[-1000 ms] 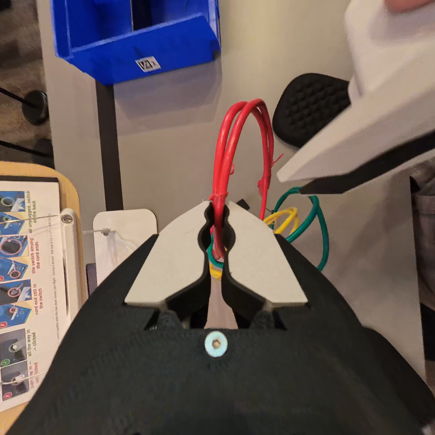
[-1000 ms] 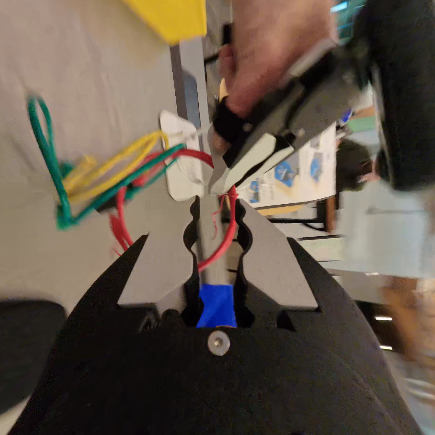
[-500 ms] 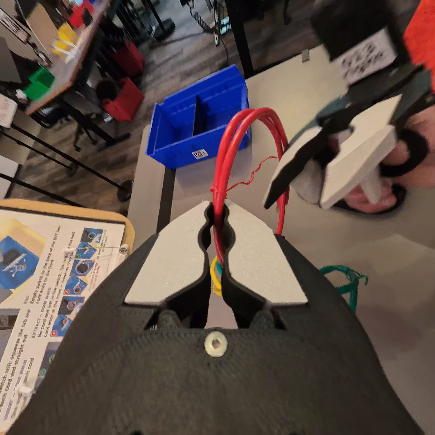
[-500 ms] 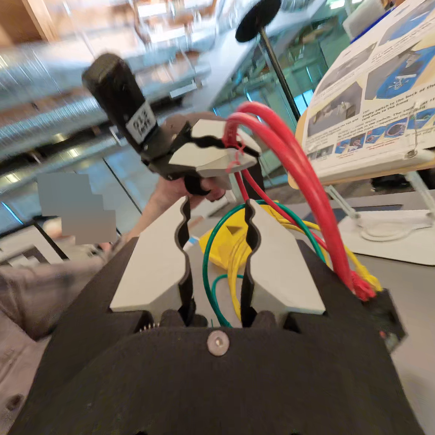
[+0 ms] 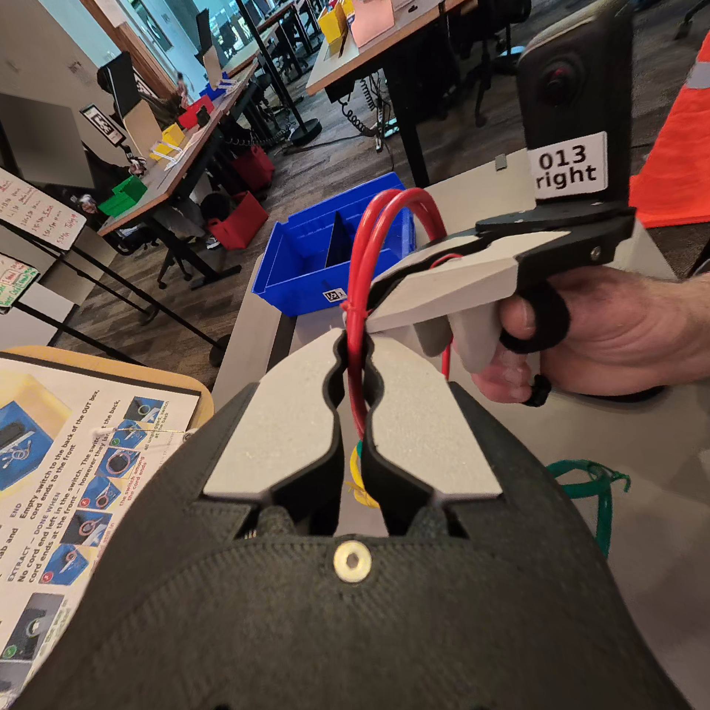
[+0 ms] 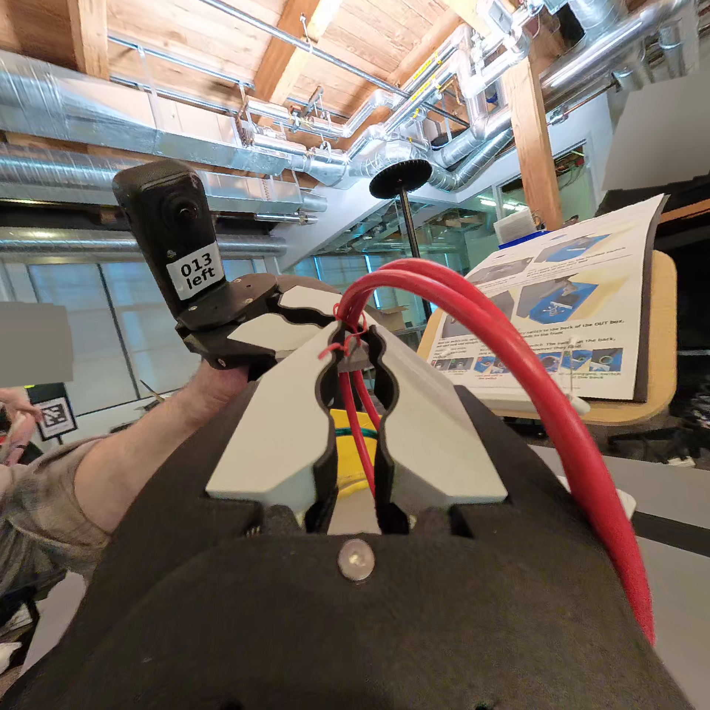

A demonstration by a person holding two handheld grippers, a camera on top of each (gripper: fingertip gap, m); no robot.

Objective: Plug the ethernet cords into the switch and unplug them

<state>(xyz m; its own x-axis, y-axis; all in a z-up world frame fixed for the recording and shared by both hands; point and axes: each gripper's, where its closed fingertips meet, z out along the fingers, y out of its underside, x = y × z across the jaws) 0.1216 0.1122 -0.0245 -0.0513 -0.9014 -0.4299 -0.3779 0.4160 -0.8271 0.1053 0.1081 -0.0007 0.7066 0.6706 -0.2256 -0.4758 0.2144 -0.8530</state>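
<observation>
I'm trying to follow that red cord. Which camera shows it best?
The right wrist view: the red cord arcs whole from the left gripper past the camera. The left wrist view shows only its loop above the closed fingers.

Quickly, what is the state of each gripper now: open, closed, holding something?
Left gripper: closed on the red cord.
Right gripper: tips nearly together around the same red cord; a firm grip cannot be told.

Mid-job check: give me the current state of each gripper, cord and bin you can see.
left gripper: shut on the red cord, lifted.
right gripper: jaws around the red cord near its tie; grip unclear.
red cord: looped, held up off the table.
green cord: lying on the table.
blue bin: looks empty, divider upright.
</observation>
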